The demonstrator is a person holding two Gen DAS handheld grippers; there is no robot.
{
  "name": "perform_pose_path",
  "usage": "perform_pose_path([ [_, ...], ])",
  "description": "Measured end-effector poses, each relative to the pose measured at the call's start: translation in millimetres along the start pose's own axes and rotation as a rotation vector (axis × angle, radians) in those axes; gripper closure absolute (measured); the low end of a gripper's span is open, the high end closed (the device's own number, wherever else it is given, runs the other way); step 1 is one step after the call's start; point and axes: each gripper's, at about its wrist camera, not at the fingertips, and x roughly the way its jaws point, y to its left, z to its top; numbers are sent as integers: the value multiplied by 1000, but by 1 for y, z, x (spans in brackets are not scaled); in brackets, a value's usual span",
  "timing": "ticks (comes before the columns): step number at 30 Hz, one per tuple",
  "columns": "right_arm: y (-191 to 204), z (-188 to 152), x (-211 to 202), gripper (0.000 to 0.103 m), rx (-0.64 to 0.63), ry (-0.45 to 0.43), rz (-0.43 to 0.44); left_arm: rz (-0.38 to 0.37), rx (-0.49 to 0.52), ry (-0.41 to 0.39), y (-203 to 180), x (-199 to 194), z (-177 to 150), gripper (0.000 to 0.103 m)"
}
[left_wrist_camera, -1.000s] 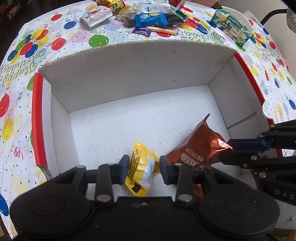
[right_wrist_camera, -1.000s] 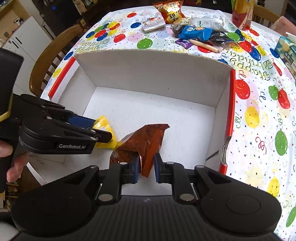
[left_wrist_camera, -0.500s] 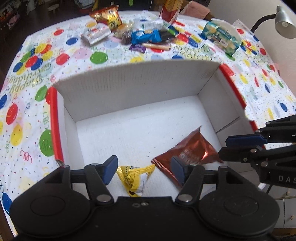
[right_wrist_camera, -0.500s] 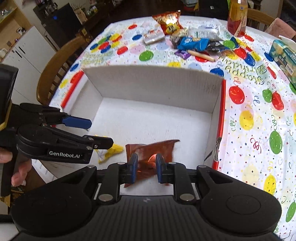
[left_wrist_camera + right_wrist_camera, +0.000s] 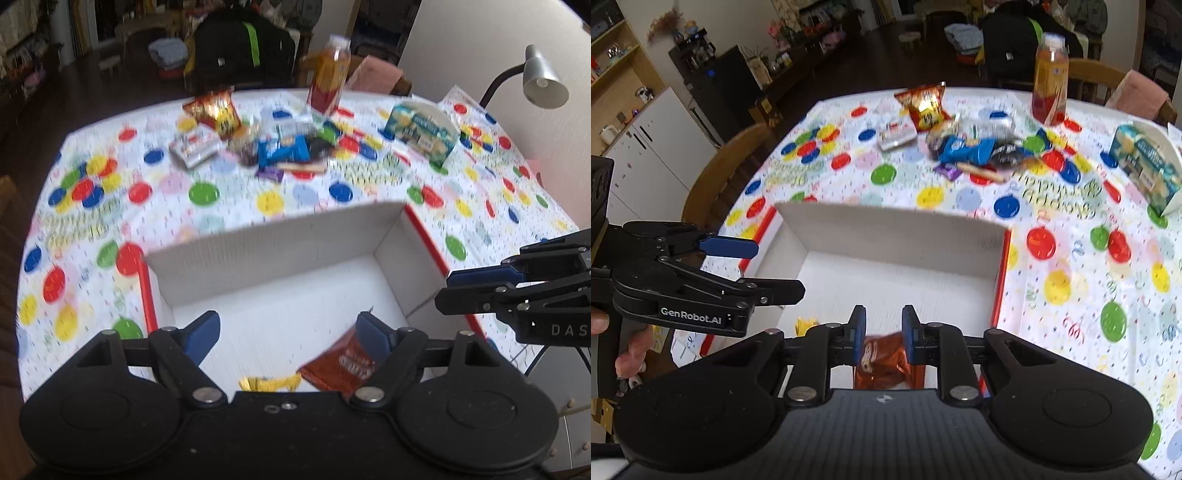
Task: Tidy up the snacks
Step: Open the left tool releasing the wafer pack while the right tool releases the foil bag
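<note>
- Hovering above the near end of the white box (image 5: 280, 240), the left gripper (image 5: 288, 332) has its blue pads spread wide with nothing between them.
- The right gripper (image 5: 883, 325) hangs over the same near end, its pads a narrow gap apart and empty; the red-brown snack bag (image 5: 886, 363) lies on the box floor below them, seemingly untouched, though the gripper body hides much of it.
- A yellow snack packet (image 5: 269, 382) rests on the box floor just left of the red-brown bag, at the near edge of the box.
- The box sits on a table (image 5: 1071, 258) covered with a balloon-print cloth, close to the table's near edge; its walls have red outer faces.
- Loose snacks are heaped toward the far edge of the table: a red-and-yellow chip bag (image 5: 925, 107), a silver packet (image 5: 897, 134), a blue packet (image 5: 967, 147) and a small purple wrapper (image 5: 947, 170), all well apart from the box.
- An orange drink bottle (image 5: 1050, 79) stands upright at the far edge, behind the heap.
- A blue-green carton (image 5: 1145, 168) stands near the table's far right corner.
- A wooden chair (image 5: 720, 181) sits by the left edge, and a grey lamp (image 5: 543, 79) rises beyond the right edge.
- A hand (image 5: 628, 354) holds the left gripper's handle.
</note>
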Motion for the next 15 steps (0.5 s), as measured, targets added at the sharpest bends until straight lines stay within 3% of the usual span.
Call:
perform_pose_path([
  [15,-32,49,-25,82,6,-99,-47,9,-20,-117,1,-16,54,10],
])
